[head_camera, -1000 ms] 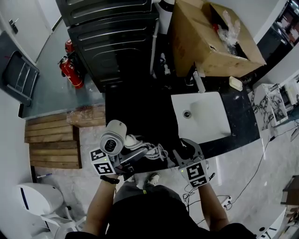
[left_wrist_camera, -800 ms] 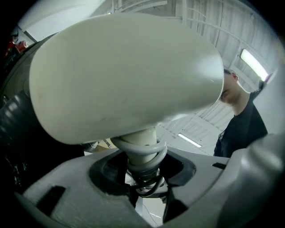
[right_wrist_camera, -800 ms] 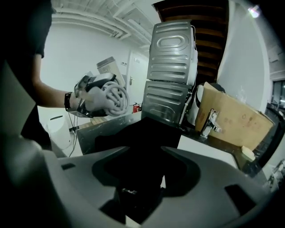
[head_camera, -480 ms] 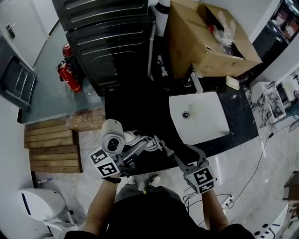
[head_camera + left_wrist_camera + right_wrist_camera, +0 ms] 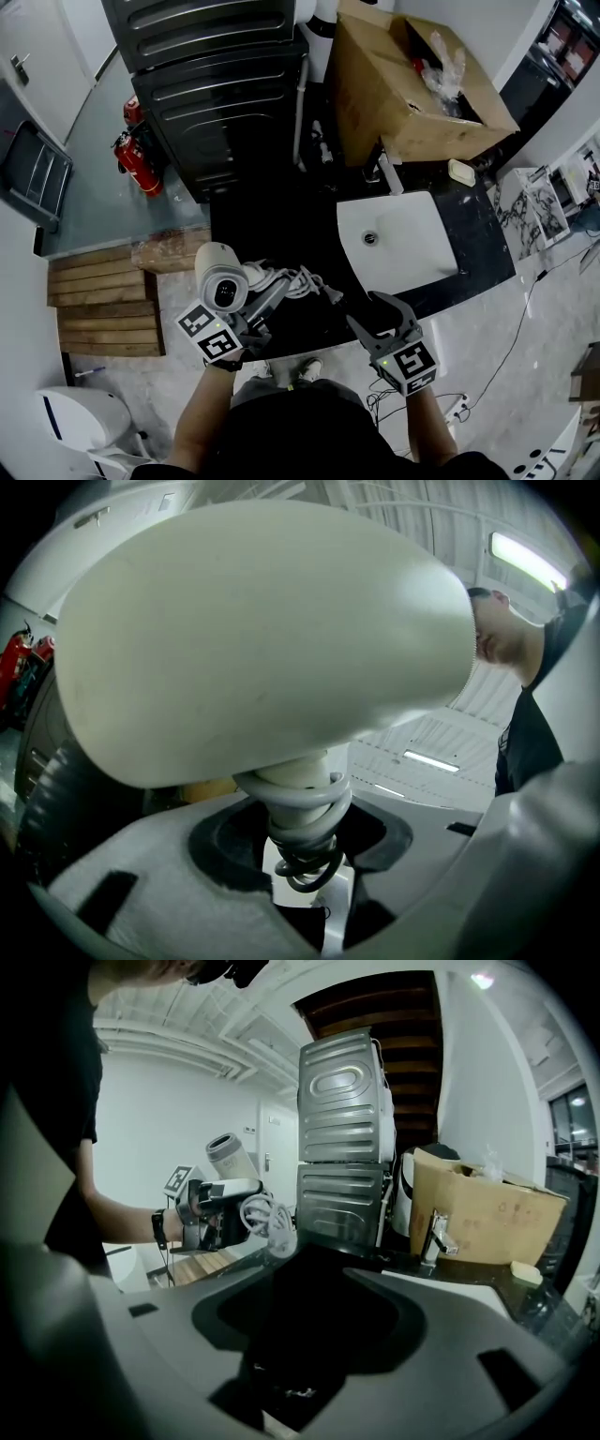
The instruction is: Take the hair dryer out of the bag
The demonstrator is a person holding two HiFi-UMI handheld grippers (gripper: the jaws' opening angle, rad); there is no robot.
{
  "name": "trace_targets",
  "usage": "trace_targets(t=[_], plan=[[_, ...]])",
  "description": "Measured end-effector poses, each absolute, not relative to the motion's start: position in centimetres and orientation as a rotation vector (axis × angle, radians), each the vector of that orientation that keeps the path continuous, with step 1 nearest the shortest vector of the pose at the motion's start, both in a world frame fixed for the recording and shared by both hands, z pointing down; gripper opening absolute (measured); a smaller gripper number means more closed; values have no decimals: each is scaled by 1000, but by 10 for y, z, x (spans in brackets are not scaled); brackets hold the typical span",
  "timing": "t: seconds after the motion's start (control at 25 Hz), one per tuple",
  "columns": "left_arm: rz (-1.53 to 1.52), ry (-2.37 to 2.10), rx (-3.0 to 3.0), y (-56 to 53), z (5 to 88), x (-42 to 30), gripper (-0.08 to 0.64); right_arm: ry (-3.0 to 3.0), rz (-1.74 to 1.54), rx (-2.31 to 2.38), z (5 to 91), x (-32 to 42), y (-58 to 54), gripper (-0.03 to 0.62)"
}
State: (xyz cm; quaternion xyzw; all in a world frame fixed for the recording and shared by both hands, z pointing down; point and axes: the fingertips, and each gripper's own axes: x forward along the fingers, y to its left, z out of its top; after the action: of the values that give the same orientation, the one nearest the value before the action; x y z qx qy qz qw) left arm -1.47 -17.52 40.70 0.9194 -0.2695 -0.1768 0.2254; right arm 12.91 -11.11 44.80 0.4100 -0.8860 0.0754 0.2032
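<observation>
A white hair dryer with its grey cord coiled round the handle is held up over the front of the black counter. My left gripper is shut on the handle; the dryer's body fills the left gripper view, the cord between the jaws. My right gripper hangs at the counter's front edge. Its jaws have just been opening and stand wide with nothing pressed between them. The right gripper view shows the dryer at the left. I cannot make out the bag against the black counter.
A white sink with a tap is set in the counter at the right. A cardboard box stands behind it. Black stacked machines and a red fire extinguisher are at the back left, wooden slats on the floor.
The right gripper has lifted from the counter's front edge and its jaws have spread. The left gripper has shifted a little left and rolled, carrying the hair dryer.
</observation>
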Motion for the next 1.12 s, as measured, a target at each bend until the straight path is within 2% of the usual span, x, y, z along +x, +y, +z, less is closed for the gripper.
trace_targets(t=[0.56,0.64,0.76,0.84,0.96,1.12], plan=[[-330,-1178,2645,-200,383,-29,202,-2500,14,1287,405,119,-152,214],[-320,-1223,2650,-203,379,-31,202,-2502,0,1327,394,120,-155,191],[-290,-1293,2653,-209,377,-37,202,-2504,-32,1410,381,129,-161,91],[-279,-1345,2637,-212,376,-43,202,-2499,-57,1463,377,135,-166,48],[-272,-1438,2623,-217,368,-56,202,-2496,-94,1515,369,139,-172,16],[-243,-1572,2627,-221,360,-74,202,-2496,-107,1530,363,138,-176,13]])
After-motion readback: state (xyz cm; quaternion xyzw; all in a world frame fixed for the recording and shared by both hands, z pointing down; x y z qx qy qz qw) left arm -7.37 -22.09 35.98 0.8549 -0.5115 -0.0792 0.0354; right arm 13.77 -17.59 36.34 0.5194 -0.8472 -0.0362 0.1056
